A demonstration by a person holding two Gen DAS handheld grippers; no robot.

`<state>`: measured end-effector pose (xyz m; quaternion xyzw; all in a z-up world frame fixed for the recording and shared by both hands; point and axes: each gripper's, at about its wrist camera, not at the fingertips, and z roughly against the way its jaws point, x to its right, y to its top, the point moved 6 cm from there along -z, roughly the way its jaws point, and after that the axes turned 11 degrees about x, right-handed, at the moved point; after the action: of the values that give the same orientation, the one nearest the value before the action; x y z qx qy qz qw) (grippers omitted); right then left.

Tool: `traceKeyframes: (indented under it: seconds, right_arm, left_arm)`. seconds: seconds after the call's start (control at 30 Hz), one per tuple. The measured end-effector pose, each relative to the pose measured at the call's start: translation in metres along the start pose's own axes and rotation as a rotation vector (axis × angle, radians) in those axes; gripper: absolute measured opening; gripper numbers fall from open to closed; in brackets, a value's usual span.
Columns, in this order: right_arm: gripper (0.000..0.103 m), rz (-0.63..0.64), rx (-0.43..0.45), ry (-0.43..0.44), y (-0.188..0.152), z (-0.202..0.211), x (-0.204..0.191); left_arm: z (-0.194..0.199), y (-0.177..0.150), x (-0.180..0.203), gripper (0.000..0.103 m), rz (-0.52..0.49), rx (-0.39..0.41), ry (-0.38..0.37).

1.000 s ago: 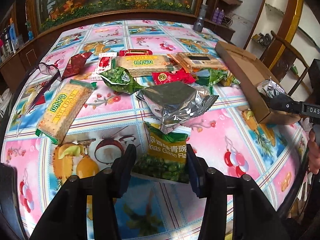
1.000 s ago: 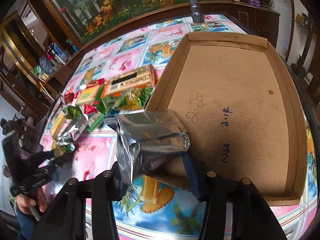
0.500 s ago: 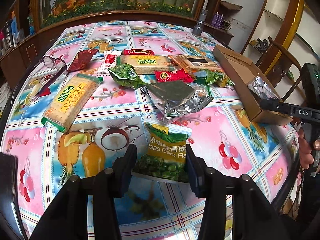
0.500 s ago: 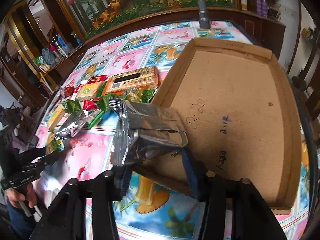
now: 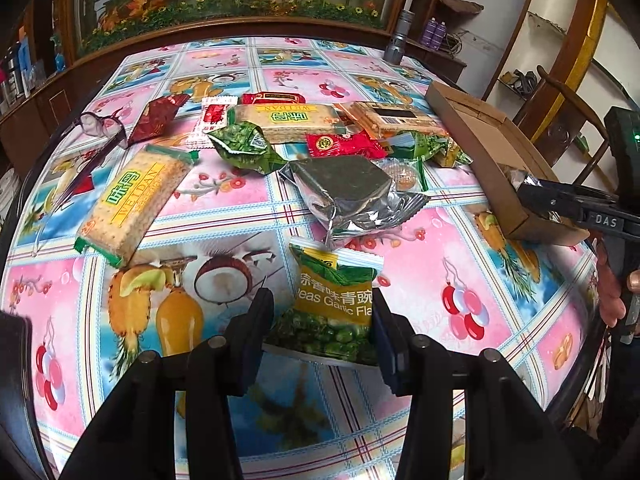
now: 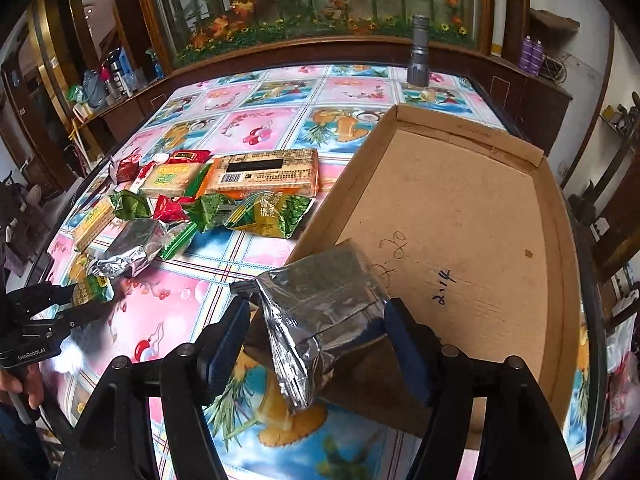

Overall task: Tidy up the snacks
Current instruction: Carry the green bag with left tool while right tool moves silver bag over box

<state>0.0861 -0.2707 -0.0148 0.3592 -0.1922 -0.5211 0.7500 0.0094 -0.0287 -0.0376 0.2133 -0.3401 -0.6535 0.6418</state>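
My left gripper (image 5: pixel 320 320) is shut on a green and yellow garlic pea packet (image 5: pixel 334 304) and holds it just above the tablecloth. My right gripper (image 6: pixel 316 324) is open; its jaws stand wide on both sides of a silver foil packet (image 6: pixel 320 312) that rests on the near rim of the cardboard box (image 6: pixel 472 216). The box also shows in the left wrist view (image 5: pixel 484 136), at the right. More snacks lie in a pile mid-table: a second silver packet (image 5: pixel 348 196), a Weidan cracker pack (image 5: pixel 136 200) and a red packet (image 5: pixel 340 146).
The fruit-print tablecloth (image 5: pixel 440 272) covers a round table. Glasses (image 5: pixel 100 128) lie at the left edge. A grey flashlight (image 6: pixel 419 56) stands at the far side. A wooden chair (image 5: pixel 560 112) stands behind the box.
My right jaws have opened off the silver packet, which has sagged onto the box's near rim. My left gripper with the pea packet has drawn back and up a little.
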Motion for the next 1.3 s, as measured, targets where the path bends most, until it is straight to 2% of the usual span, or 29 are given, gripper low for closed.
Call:
traceKeyframes:
  seconds: [0.23,0.3,0.37,0.4,0.43,0.5,0.53,0.7,0.8,1.17,1.3]
  right_arm:
    - [0.075,-0.064,-0.016,0.029,0.0,-0.004,0.01]
    - [0.075,-0.092,-0.018,0.042,0.0,-0.006,0.014]
    - [0.073,-0.118,-0.02,0.052,-0.001,-0.007,0.017]
    - [0.066,-0.128,-0.028,0.054,-0.002,-0.008,0.018]
    - [0.064,-0.137,-0.041,0.056,-0.004,-0.01,0.02]
    - [0.039,-0.157,-0.069,0.066,-0.008,-0.015,0.023]
    - [0.033,-0.173,-0.081,0.07,-0.011,-0.017,0.025]
    - [0.024,-0.266,-0.049,0.092,-0.011,-0.015,0.038]
    - [0.023,-0.278,-0.038,0.09,-0.009,-0.012,0.042]
    - [0.025,-0.272,-0.026,0.095,-0.005,-0.012,0.043]
    - [0.022,-0.282,-0.013,0.098,-0.004,-0.009,0.046]
  left_arm:
    - [-0.01,0.008,0.0,0.051,-0.008,-0.004,0.02]
    - [-0.011,0.009,0.002,0.042,-0.019,0.0,0.022]
    - [-0.011,0.008,0.003,0.042,-0.022,0.001,0.023]
    - [-0.009,0.007,0.003,0.041,-0.02,0.003,0.022]
    - [-0.008,0.007,0.003,0.041,-0.016,0.005,0.02]
    - [-0.004,0.004,0.003,0.041,-0.002,0.007,0.002]
    - [-0.002,0.003,0.004,0.041,-0.003,0.008,-0.002]
    - [0.007,0.006,0.008,0.04,0.003,0.027,-0.023]
    - [0.009,0.01,0.015,0.04,-0.001,0.032,-0.046]
    - [-0.004,0.0,0.015,0.04,-0.032,-0.013,0.007]
    - [0.003,0.002,0.023,0.04,-0.009,-0.009,-0.052]
